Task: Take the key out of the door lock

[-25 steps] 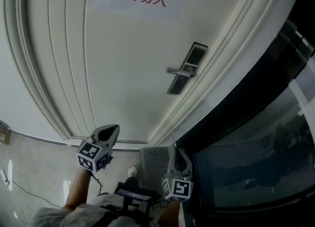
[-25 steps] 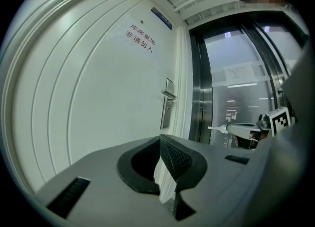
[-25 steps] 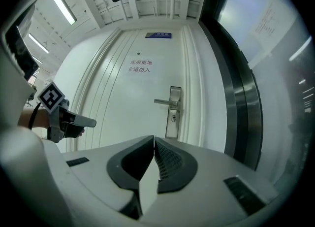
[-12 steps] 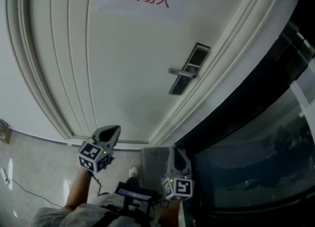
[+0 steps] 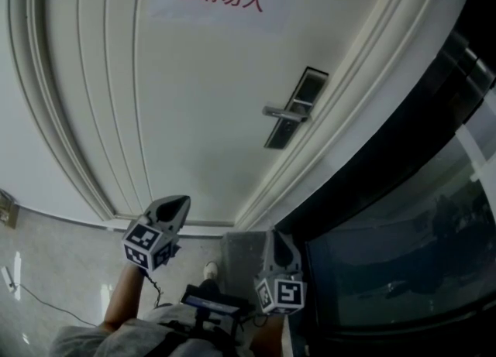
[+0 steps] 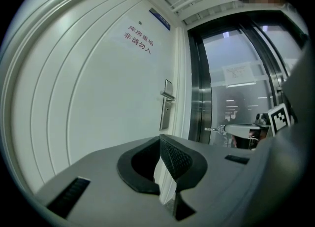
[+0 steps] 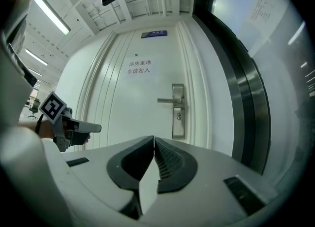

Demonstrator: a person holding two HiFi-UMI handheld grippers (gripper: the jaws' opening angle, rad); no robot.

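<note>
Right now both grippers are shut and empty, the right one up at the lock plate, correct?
Not quite: the right gripper is not at the lock plate; the head view shows it low, well short of the door. Both are shut and empty.

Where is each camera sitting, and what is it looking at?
Head view: on the person's head, looking down at the white door; left gripper, right gripper and a forearm show.
Left gripper view: on the left gripper, facing the door handle; its shut jaws and the right gripper show.
Right gripper view: on the right gripper, facing that handle; its shut jaws and the left gripper show.
All three share the door handle.
</note>
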